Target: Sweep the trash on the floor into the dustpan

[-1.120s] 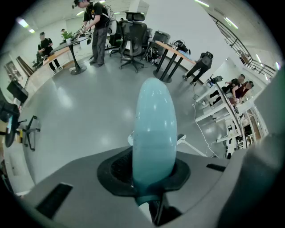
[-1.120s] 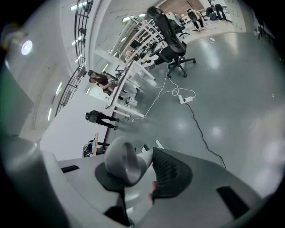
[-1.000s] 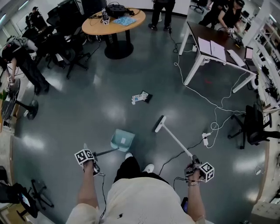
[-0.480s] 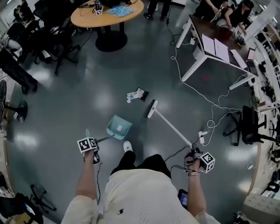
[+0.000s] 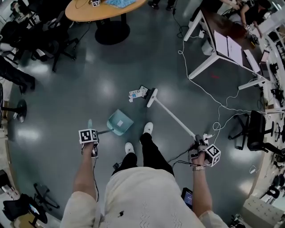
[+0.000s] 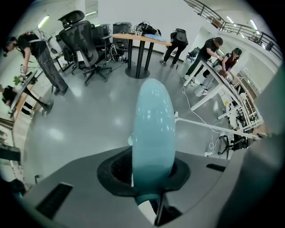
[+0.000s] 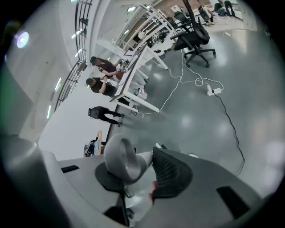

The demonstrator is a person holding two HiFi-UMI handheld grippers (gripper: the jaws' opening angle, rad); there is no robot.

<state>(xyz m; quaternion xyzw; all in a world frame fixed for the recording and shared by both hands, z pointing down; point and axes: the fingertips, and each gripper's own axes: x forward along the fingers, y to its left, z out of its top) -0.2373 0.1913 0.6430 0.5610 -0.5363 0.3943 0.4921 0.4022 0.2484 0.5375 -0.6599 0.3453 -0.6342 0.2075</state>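
Note:
The trash (image 5: 138, 93), a scrap of white paper beside a small dark packet, lies on the grey floor. The white broom (image 5: 171, 116) slants across the floor, its head (image 5: 152, 97) right against the trash. My right gripper (image 5: 199, 150) is shut on the broom's handle end (image 7: 123, 162). The pale teal dustpan (image 5: 119, 122) rests on the floor below and left of the trash, clear of it. My left gripper (image 5: 91, 144) is shut on the dustpan's handle (image 6: 152, 129). The person's white shoes stand just below the pan.
A round wooden table (image 5: 103, 10) with office chairs stands at the back. A white desk (image 5: 225, 46) stands at the upper right, with white cables (image 5: 218, 111) and a power strip trailing across the floor near the broom shaft. Black chair (image 5: 256, 129) at right. People work along the edges.
The person has stepped forward. The broom head has travelled up to the trash and now touches it. The dustpan has followed, closer to the trash than before.

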